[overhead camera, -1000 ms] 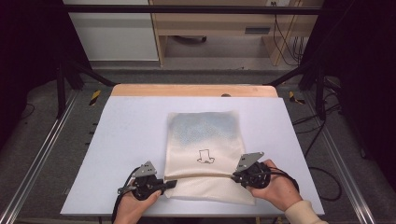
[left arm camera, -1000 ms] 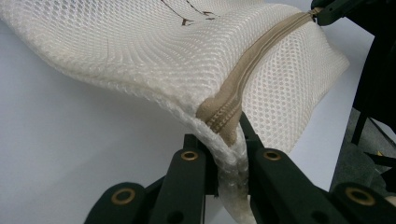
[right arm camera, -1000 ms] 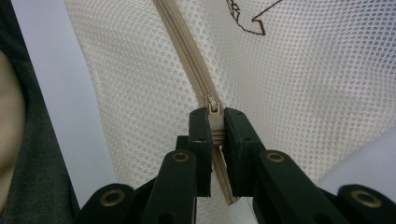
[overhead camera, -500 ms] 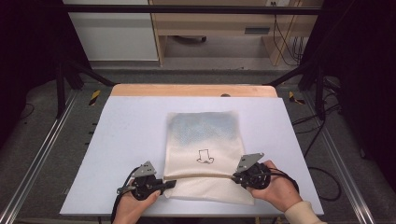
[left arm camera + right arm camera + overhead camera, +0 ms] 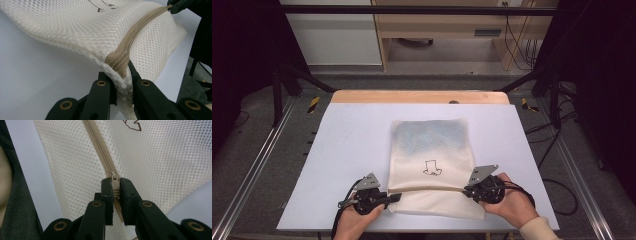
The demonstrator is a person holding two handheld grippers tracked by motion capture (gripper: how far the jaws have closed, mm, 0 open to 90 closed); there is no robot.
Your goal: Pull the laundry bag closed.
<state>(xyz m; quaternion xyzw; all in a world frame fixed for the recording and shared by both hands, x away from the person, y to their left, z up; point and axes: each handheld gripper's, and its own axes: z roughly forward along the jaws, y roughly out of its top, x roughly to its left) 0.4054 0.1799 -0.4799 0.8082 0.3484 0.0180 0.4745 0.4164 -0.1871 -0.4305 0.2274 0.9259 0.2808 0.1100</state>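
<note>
High view puts the mesh bag (image 5: 432,165) at lower centre of the white table (image 5: 337,150). The left gripper (image 5: 119,82) clamps the zipper's end seam at the bag's lower left; the right gripper (image 5: 115,195) pinches the zipper pull (image 5: 114,178) at lower right. Judged best: anchor the left firmly and draw the pull straight along the zipper (image 5: 140,27).

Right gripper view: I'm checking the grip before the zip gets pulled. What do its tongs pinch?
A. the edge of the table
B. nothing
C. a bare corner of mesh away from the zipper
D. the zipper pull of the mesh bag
D: the right tongs are shut on the zipper pull at the end of the tan zipper of the mesh bag.
</note>
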